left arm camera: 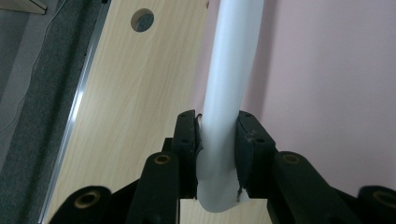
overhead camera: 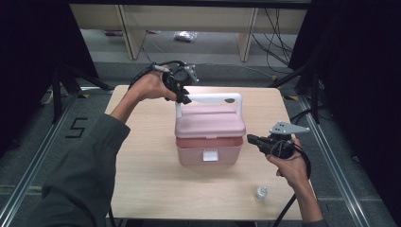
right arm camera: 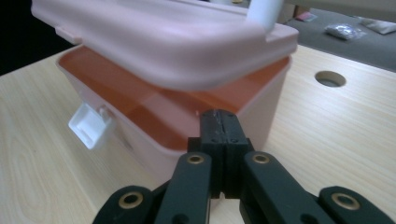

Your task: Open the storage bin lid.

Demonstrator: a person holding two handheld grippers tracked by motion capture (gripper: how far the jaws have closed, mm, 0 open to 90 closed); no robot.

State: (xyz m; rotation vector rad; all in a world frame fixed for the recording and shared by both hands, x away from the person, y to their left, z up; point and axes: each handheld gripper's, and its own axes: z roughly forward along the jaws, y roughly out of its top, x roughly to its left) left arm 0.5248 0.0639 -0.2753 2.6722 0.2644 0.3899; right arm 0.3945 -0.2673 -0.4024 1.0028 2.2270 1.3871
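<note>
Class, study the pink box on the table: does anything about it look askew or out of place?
Yes. The lid sits raised above the box, showing an orange tray, while the left gripper clamps the white handle. The white latch hangs undone.

A light wooden table (overhead camera: 142,189) stands on grey carpet floor (overhead camera: 28,142). At 12 o'clock is a pale wooden shelf unit (overhead camera: 189,19), with cables (overhead camera: 276,42) at 1 o'clock. Black curtains (overhead camera: 359,71) hang at 3 and 9 o'clock.

Pink box (overhead camera: 210,142), white handle (overhead camera: 213,98), seemingly orange inner tray (right arm camera: 154,105)
</note>
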